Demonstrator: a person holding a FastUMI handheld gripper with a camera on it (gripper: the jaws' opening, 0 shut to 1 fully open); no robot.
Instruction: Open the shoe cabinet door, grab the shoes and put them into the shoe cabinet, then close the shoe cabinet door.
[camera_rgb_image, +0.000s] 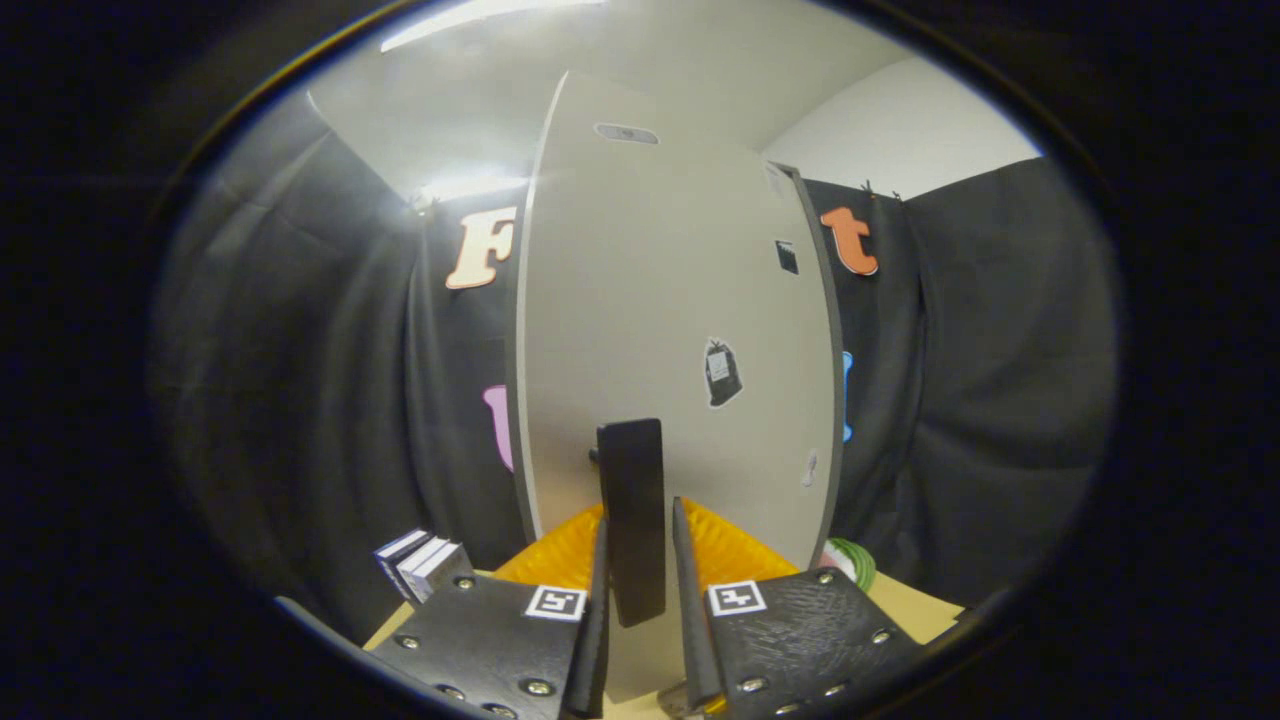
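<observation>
The hand-held gripper (638, 570) straddles the cabinet door's (660, 330) dark handle (632, 500), fingers spread slightly, seemingly not pinching it. Door step underway; next, probably squeeze and swing.

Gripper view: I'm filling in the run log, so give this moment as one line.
stage: at door | gripper: fingers either side of black handle, grip unclear | cabinet door: just ahead | books: beside fingers

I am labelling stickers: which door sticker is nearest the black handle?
The dark bag-shaped sticker, just above-right of the handle the claw straddles; the others sit farther away.
</observation>
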